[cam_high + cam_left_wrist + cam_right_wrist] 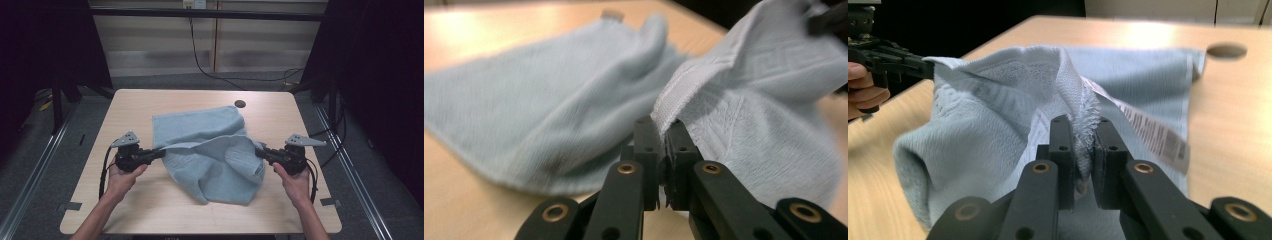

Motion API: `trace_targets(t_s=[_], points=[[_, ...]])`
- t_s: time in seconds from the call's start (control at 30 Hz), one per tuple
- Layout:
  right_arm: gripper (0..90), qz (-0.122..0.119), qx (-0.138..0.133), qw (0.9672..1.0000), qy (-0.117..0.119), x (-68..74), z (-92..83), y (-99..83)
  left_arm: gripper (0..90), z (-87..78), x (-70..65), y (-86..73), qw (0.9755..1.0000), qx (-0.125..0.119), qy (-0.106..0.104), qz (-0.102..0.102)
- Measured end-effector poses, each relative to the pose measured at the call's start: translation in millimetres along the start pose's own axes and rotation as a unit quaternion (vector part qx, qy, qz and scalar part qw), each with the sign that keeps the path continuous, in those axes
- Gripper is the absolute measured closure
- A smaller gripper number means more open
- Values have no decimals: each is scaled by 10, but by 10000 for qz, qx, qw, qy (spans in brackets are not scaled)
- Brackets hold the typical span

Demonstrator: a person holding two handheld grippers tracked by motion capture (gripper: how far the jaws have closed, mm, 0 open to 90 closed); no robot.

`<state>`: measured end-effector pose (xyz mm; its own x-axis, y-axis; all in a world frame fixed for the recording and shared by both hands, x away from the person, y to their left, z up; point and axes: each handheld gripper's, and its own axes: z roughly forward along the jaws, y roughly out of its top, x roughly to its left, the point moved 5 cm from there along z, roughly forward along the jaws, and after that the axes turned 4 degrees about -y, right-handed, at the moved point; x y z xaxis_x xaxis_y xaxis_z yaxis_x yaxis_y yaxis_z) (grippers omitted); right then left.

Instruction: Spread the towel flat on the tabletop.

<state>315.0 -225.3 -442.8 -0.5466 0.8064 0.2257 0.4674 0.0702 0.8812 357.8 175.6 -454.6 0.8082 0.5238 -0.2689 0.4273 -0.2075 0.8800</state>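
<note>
Here a light blue towel (210, 150) lies crumpled across the middle of a pale wooden worktop (150, 210), with two of its corners lifted off the surface. In the high view the left tongs (161, 152) pinch the towel's left corner, and the right tongs (260, 151) pinch a corner at the right; the cloth between them is drawn up into a raised ridge, while the rest sags and rests on the worktop, a rounded fold reaching toward the near edge. The left hand (122, 177) and right hand (295, 181) each hold their tool from below, forearms coming in from the near side.

In the left gripper view the jaws are closed on a woven hem band of the towel (574, 110), which rises up and to the right from the tongs (666, 132). In the right gripper view the tongs (1083, 135) are clamped on a bunched, fluffy edge of the towel (988, 125), and a white care label (1153, 130) with printed text hangs just beside the jaws. The other tool shows at the far left of that view, gripping the opposite corner.

A round dark cable hole (240, 104) sits in the worktop beyond the towel's far edge.
</note>
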Motion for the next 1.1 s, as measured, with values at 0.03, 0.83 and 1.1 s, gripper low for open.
trace_targets(t_s=[0.03,0.83,1.1], points=[[816,-36,-46,10000,4,26,-34,62,866,-29,-23,46,9999,-86,-59,10],[820,-1128,-1687,9783,428,790,-1062,1662,867,-1167,-714,1597,9771,-1772,-507,1060],[819,-866,-734,9919,573,707,-849,566,865,-799,-528,585,9931,-852,-658,471]])
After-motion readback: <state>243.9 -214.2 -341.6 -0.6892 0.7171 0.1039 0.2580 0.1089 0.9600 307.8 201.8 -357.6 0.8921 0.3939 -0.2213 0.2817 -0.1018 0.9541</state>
